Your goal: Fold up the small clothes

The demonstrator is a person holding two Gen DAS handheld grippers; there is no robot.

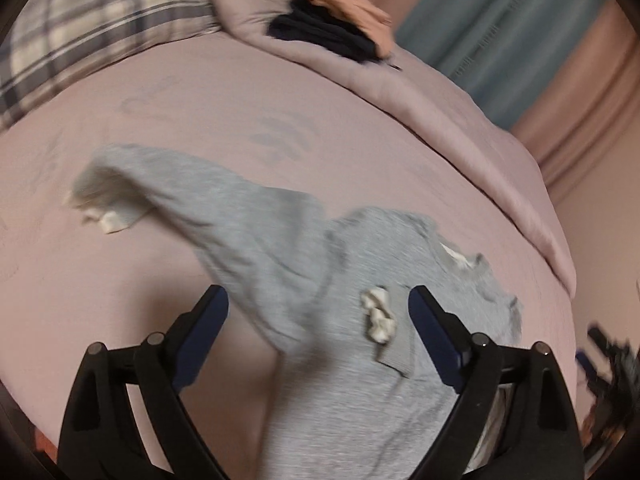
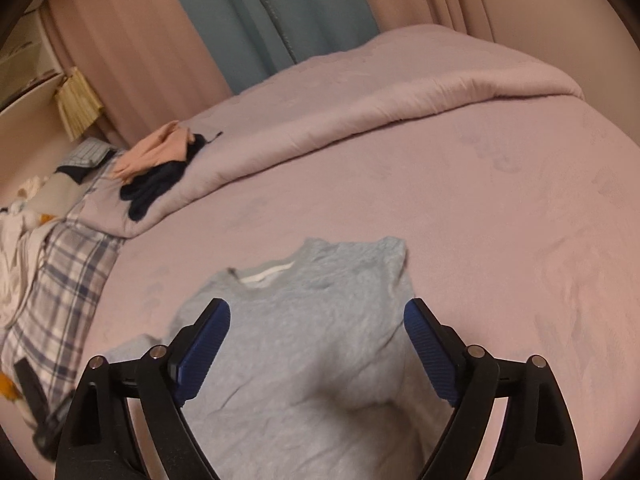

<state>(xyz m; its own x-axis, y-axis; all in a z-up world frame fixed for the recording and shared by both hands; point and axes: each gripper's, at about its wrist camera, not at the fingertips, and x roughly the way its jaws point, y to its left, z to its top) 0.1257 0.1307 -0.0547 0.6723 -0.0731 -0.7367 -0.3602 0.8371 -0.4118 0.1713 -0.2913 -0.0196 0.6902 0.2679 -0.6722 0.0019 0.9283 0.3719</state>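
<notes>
A small grey long-sleeved top (image 1: 304, 280) lies on the pink bed sheet (image 1: 180, 112). One sleeve stretches to the left, its cuff (image 1: 104, 200) turned up showing pale lining. A grey cuff with white lining (image 1: 380, 316) lies on the body. My left gripper (image 1: 318, 304) is open, hovering over the top and holding nothing. In the right wrist view the top (image 2: 304, 340) lies flat with its neckline (image 2: 268, 272) away from me. My right gripper (image 2: 318, 316) is open above the chest, holding nothing.
A folded pink duvet (image 2: 360, 104) lies along the far side of the bed. A peach garment (image 2: 156, 152) and a dark garment (image 2: 156, 188) sit on it. A plaid pillow (image 1: 92, 24) is at the head. Curtains (image 2: 256, 12) hang behind. More clothes (image 2: 16, 248) lie at left.
</notes>
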